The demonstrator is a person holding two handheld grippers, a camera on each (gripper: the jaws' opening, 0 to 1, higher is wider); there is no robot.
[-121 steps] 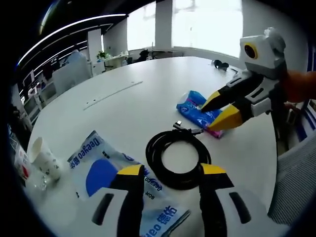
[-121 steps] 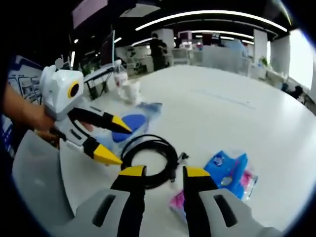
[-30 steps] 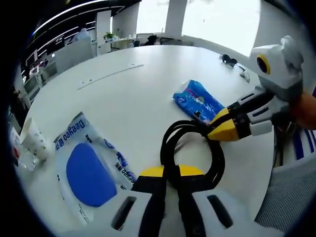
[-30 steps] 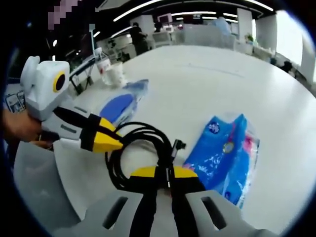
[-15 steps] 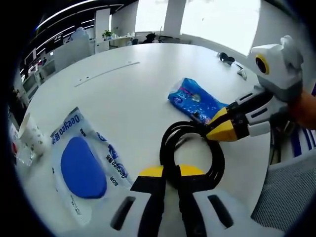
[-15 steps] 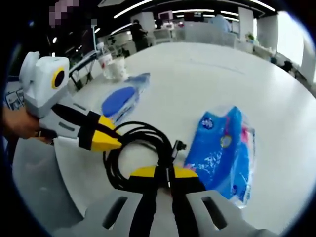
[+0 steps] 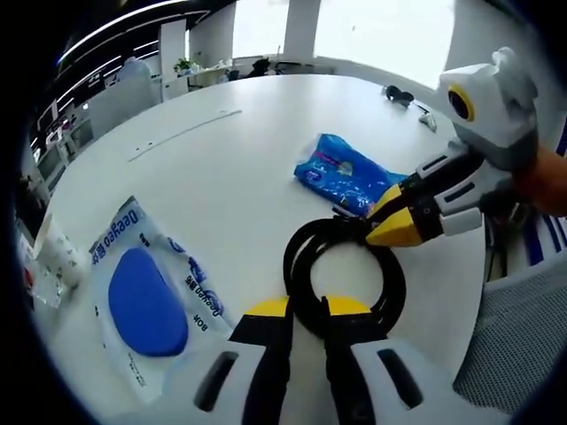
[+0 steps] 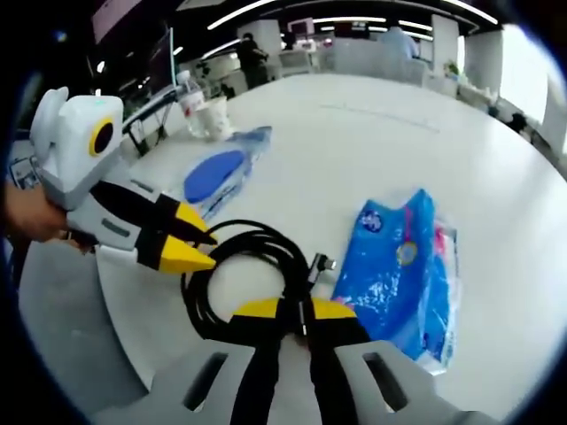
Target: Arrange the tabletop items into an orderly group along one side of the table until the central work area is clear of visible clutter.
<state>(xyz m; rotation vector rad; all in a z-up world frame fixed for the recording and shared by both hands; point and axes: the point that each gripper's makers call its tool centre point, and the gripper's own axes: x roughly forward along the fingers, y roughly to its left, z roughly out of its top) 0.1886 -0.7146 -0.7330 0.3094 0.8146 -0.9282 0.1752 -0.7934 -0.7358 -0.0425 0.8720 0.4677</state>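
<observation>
A coiled black cable [image 7: 297, 266] [image 8: 252, 235] lies near the edge of the white table [image 7: 221, 159] [image 8: 354, 142]. My left gripper [image 7: 306, 310] [image 8: 190, 237] is at one side of the coil, its jaws a little apart with the strands between them. On the opposite side my right gripper [image 8: 297, 310] [image 7: 390, 221] is shut on the coil by its plug end. A blue tissue packet [image 7: 341, 173] [image 8: 399, 266] lies just beyond the cable. A wet-wipes pack with a blue oval [image 7: 142, 297] [image 8: 217, 173] lies flat off to the side.
A paper cup [image 7: 58, 252] [image 8: 213, 115] and a clear bottle [image 8: 188, 97] stand at the table edge past the wipes. A small dark object [image 7: 394, 91] sits at the far rim. A grey chair [image 7: 518, 328] [image 8: 62, 310] is close to the edge.
My left gripper's jaws have parted slightly around the cable. The right gripper stays shut on it. The coil has barely moved; both views shifted a little.
</observation>
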